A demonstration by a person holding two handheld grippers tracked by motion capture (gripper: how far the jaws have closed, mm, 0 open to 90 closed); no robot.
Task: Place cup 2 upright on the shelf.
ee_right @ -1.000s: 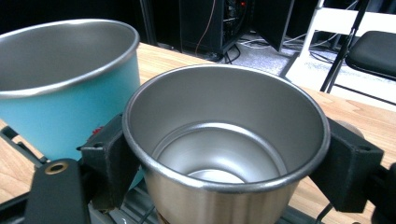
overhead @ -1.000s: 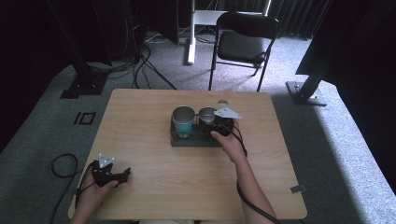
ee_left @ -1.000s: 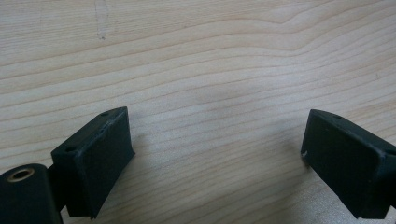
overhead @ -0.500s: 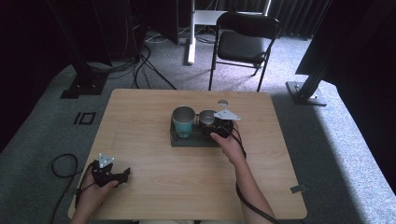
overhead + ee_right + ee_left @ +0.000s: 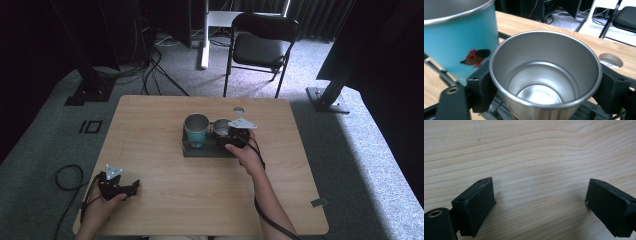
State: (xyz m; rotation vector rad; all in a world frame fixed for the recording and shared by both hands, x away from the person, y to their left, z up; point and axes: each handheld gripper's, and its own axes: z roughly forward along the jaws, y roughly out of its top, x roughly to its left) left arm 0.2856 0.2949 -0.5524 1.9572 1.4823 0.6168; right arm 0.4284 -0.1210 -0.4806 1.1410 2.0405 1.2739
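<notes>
A plain steel cup point(image 5: 544, 72) stands upright on a dark rack point(image 5: 200, 150) at the table's middle, next to a taller teal cup point(image 5: 456, 42) with a small red and black figure on it. My right gripper point(image 5: 546, 82) is shut on the steel cup, one black jaw pressed to each side below the rim. In the high view, the right gripper point(image 5: 229, 136) sits just right of the teal cup point(image 5: 196, 129). My left gripper point(image 5: 131, 187) rests open near the table's front left corner, and its jaws point(image 5: 539, 205) stand wide apart over bare wood.
A round hole point(image 5: 238, 109) is cut in the wooden table point(image 5: 150, 130) behind the rack. A black folding chair point(image 5: 262, 45) stands beyond the far edge. Cables and stand feet lie on the grey carpet to the left.
</notes>
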